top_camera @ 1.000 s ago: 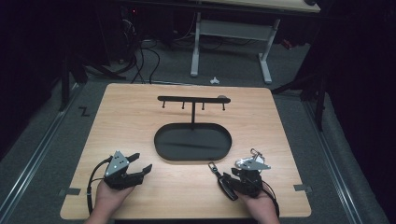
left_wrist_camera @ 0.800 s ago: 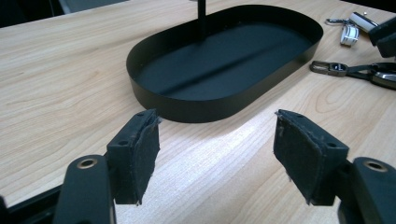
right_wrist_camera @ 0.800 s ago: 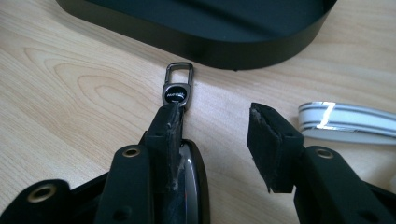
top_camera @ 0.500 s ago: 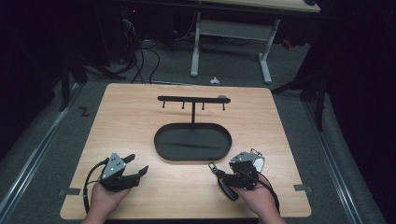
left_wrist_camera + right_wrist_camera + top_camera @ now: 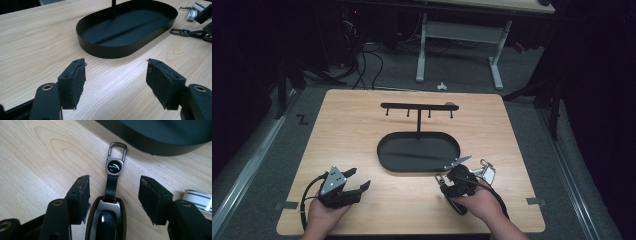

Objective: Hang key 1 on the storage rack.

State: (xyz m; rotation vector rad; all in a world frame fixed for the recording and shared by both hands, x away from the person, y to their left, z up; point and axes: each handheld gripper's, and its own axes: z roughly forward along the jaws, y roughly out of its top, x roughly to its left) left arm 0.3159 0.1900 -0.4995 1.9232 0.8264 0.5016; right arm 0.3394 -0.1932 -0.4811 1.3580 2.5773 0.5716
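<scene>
Right claw: my right claw (image 5: 113, 186) is open, its jaws having just been widening; the key fob (image 5: 108, 220) lies between the pads, which stand clear of it.
Key fob: on the surface (image 5: 362, 125) at the near right, just in front of the tray (image 5: 418, 152).
Long axis: fob, strap and clip (image 5: 115, 162) run straight away from my right claw toward the tray wall, in line with the jaws.
Nearer hand: the right; my left claw (image 5: 354, 179) sits well apart at the near left, open and empty.
Next move, as I judge it: close across the fob's narrow sides.
Around: a second small keyring (image 5: 484, 172) lies just right of the fob; a hook rack (image 5: 419, 106) rises from the tray's far side.
In the way: nothing between pads and fob; the tray rim is close ahead.
</scene>
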